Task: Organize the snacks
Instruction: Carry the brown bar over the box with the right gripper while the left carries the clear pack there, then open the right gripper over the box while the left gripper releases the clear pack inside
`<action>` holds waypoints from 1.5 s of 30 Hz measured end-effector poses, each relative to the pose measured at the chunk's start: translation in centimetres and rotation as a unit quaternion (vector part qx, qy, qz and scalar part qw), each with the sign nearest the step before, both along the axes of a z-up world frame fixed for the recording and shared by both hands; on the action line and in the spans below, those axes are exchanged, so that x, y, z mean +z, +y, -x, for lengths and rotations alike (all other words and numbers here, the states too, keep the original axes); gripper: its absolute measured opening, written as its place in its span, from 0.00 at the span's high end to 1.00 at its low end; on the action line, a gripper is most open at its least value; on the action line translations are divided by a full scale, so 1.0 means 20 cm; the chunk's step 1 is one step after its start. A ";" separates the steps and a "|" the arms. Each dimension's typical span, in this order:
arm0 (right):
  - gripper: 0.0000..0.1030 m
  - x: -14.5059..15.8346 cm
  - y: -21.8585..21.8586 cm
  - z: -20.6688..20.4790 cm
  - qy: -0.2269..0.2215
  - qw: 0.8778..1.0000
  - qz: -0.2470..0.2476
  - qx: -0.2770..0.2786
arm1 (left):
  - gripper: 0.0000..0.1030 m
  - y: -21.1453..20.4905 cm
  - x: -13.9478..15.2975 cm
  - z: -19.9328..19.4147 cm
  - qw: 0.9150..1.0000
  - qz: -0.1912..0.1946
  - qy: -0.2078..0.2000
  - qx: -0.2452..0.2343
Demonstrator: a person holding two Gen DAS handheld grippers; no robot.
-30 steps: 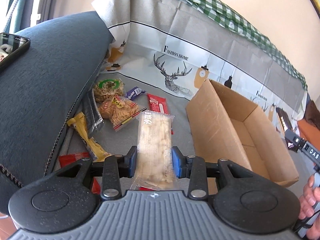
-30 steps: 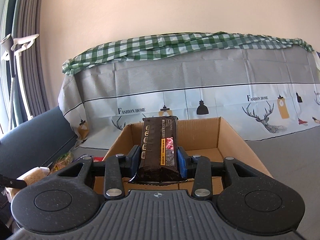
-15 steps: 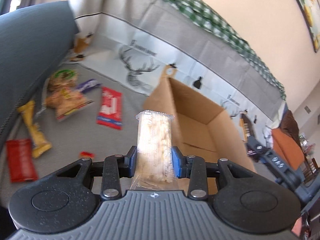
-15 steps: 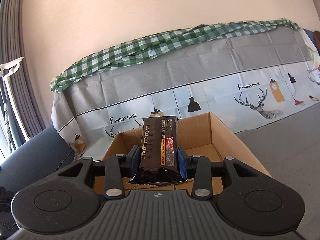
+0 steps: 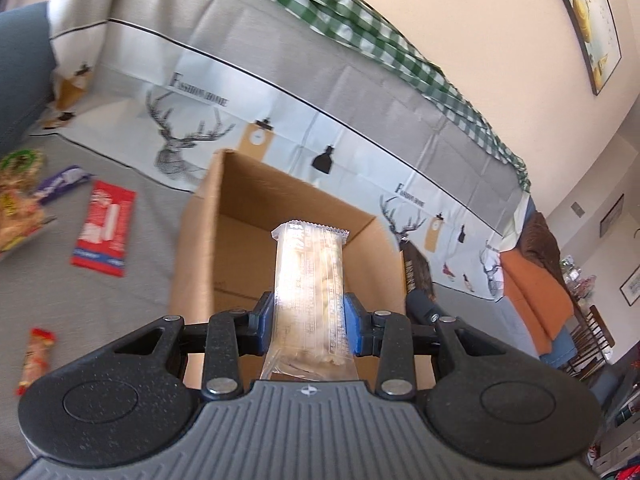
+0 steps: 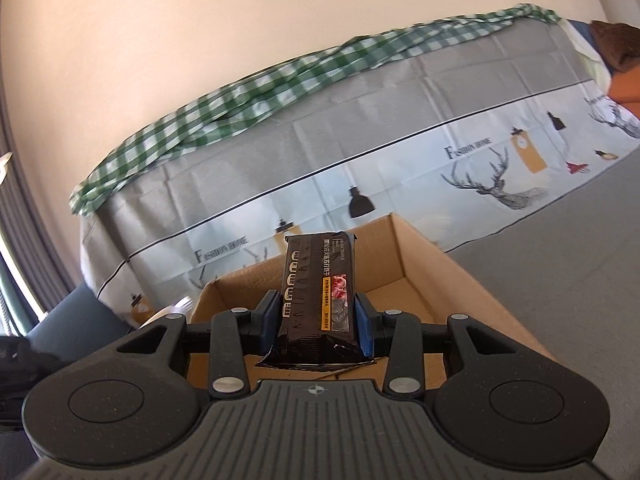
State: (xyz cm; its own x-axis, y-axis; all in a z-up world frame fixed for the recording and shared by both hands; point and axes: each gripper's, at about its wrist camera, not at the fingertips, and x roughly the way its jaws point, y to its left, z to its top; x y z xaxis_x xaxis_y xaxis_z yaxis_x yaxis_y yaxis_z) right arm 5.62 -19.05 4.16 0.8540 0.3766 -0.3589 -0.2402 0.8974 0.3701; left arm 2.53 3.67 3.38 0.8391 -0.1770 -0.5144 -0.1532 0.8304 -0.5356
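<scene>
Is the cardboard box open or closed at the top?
Open. The cardboard box shows no lid, and the left wrist view looks past its rim to the inner walls and bare bottom.

Room held a cream wall (image 6: 200, 60), framed picture (image 5: 584, 20), green checked cloth (image 6: 280, 92) over a deer-print cover (image 5: 192, 140), grey curtain (image 6: 24, 220).

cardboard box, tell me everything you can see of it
The cardboard box is plain brown corrugated card, open at the top with no flaps showing, its walls upright. It sits on the grey sofa cover, in front of the deer-print backrest. The part of its floor in view looks bare, crossed by a crease. The left gripper holds a clear snack pack over its opening, and the right gripper holds a black snack pack over it too. Neither pack visibly touches the card.
</scene>
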 end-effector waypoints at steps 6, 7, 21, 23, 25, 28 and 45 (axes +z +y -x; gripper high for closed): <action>0.60 -0.01 -0.04 -0.01 0.005 1.000 -0.014 -0.021 | 0.62 -0.13 0.07 -0.19 1.000 -0.013 -0.019 -0.019; 0.60 -0.01 -0.04 -0.01 0.003 1.000 -0.015 -0.023 | 0.62 -0.15 0.09 -0.22 0.999 -0.020 -0.023 -0.021; 0.31 -0.01 -0.05 -0.01 0.009 0.999 -0.011 -0.037 | 0.25 -0.15 0.22 -0.18 0.994 -0.082 -0.071 -0.002; 0.31 -0.01 -0.04 0.00 0.009 0.999 -0.005 -0.035 | 0.26 -0.13 0.17 -0.09 0.992 -0.098 -0.074 0.008; 0.31 0.00 -0.02 0.01 0.002 0.999 0.006 -0.035 | 0.27 -0.09 0.13 -0.01 0.992 -0.107 -0.071 0.016; 0.31 0.01 0.01 0.04 -0.007 0.999 0.017 -0.029 | 0.30 -0.03 0.08 0.11 0.992 -0.102 -0.067 0.021; 0.64 0.07 0.12 0.21 -0.029 0.998 0.048 0.021 | 0.92 0.59 -0.08 0.54 0.995 -0.075 0.003 0.070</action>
State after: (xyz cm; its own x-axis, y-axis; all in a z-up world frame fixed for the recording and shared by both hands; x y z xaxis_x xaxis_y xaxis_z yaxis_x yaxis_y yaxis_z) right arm 1.39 -16.62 5.52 0.8588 0.3784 -0.3455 -0.2967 0.9170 0.2668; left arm -8.24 15.45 1.74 0.8470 0.0209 -0.5311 -0.2764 0.8708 -0.4065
